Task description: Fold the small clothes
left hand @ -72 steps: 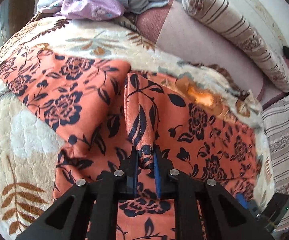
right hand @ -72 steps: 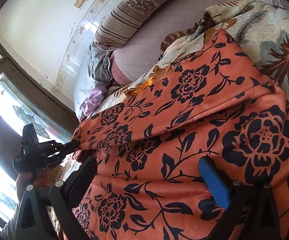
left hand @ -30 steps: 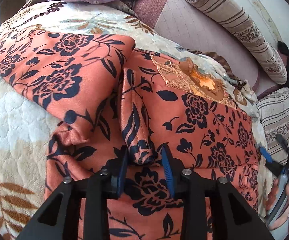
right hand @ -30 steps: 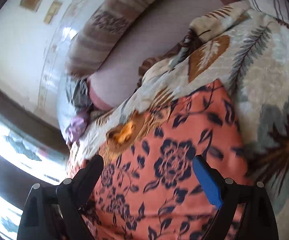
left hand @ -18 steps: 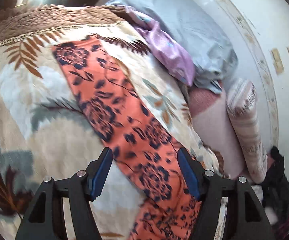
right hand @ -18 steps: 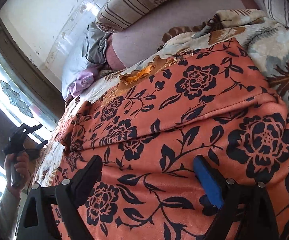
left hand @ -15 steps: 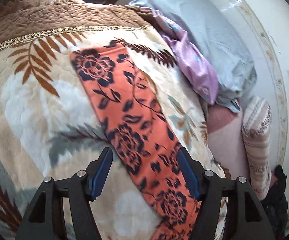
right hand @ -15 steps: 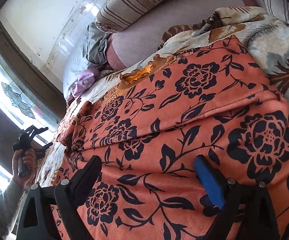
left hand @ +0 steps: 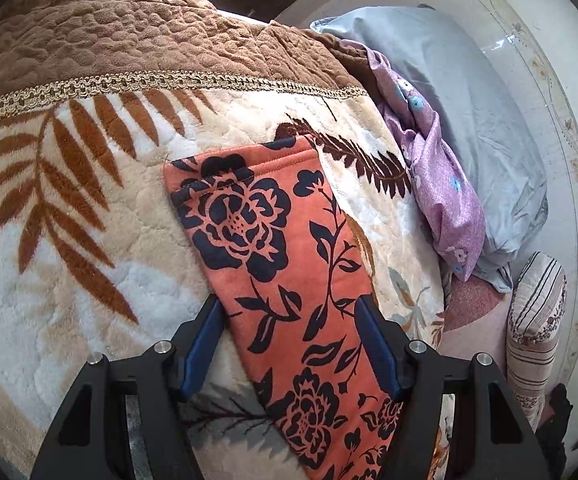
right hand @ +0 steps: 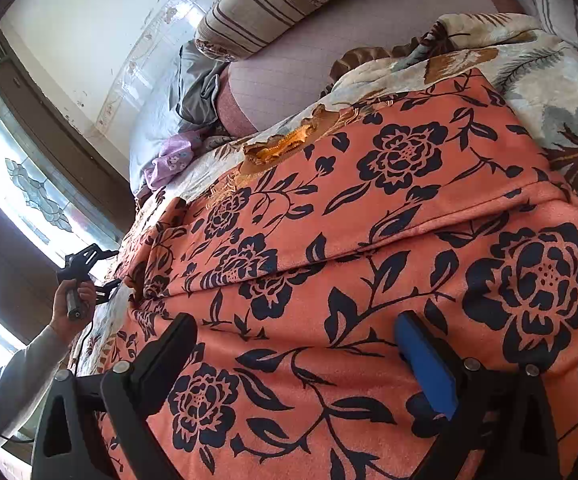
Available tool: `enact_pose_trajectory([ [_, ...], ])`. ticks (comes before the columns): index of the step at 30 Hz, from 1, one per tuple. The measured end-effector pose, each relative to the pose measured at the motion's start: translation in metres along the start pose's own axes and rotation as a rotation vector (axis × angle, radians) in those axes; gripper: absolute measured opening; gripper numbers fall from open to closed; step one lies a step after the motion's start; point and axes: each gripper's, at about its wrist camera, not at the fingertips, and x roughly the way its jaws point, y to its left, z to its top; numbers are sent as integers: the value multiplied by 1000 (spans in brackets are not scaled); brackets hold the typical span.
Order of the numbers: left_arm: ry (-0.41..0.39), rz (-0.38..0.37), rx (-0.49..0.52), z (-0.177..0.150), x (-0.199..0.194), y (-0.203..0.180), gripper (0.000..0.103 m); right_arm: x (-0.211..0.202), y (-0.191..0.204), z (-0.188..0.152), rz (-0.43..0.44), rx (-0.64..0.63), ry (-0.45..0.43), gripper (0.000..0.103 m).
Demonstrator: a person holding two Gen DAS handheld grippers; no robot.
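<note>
A: Two grippers in view. Left gripper [left hand: 289,332]: status?

B: Jaws part open, nothing clamped. An orange flowered sleeve [left hand: 273,264] of the garment lies flat on the blanket [left hand: 69,240] betw. the pads; pads not pressing on it. Sleeve cuff points toward the brown blanket border [left hand: 129,44].

A: Right gripper [right hand: 301,344]?

B: Jaws opening, approx. full width. Holds nothing. Fingers hang over the garment body [right hand: 369,280]; contact w/ cloth can't be confirmed.

A: Garment location?

B: Spread on the blanket, on the bed. One flap folded across the body, fold edge running diag. Gold trim at the neck [right hand: 289,144], toward the pillows.

A: Other items?

B: Striped bolster [right hand: 289,0], grey pillow [left hand: 481,120], purple cloth [left hand: 441,184] by the wall. In the right wrist view, a hand [right hand: 73,304] grips the left tool's handle by the window [right hand: 21,184].
</note>
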Motion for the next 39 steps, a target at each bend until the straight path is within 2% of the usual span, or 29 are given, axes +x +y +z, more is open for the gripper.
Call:
enact_pose_trajectory([
  [1,-2,18,13,1,1,-2,65,0,0,0,-1,0,0,101],
  [2,-2,53,29,2,2,-3,49,0,0,0,-1,-1,0,101],
  [3,5,106,47,4,5,-4,17,0,0,0,0,0,0,101],
  [4,17,148,54,7,9,-3,4,0,0,0,1,1,-1,101],
  [6,20,156,44,10,8,-2,5,0,0,0,0,1,-1,101],
  [7,-1,189,85,8,3,-11,5,0,0,0,-1,1,-1,101],
  [9,-78,259,279,-7,-14,-48,5,0,0,0,0,1,-2,101],
  [11,-153,245,457,-32,-40,-93,5,0,-1,0,4,3,-5,101],
  [13,-214,178,597,-62,-71,-140,5,-1,-1,0,10,6,-8,101],
  [16,-275,36,786,-119,-116,-212,5,-2,-2,0,17,11,-13,101],
  [19,-272,-120,937,-189,-144,-274,5,-4,-4,0,28,17,-18,101],
  [22,-176,-244,1059,-269,-146,-317,5,-6,-6,0,40,25,-24,101],
  [25,4,-289,1195,-356,-116,-334,9,-8,-7,1,53,33,-29,101],
  [26,82,-269,1255,-384,-98,-332,27,-9,-7,1,59,37,-32,101],
  [27,150,-230,1309,-409,-78,-327,54,-10,-8,1,66,41,-35,101],
  [28,208,-175,1352,-430,-59,-317,63,-12,-9,1,74,48,-39,101],
  [30,286,-58,1369,-446,-25,-290,64,-17,-12,2,97,69,-52,101],
  [32,318,25,1303,-430,-7,-261,64,-23,-17,2,109,95,-74,101],
  [36,239,48,1085,-362,-30,-212,64,-34,-21,4,128,145,-68,100],
  [39,147,78,984,-315,-43,-182,65,-48,-28,12,183,257,-78,101],
])
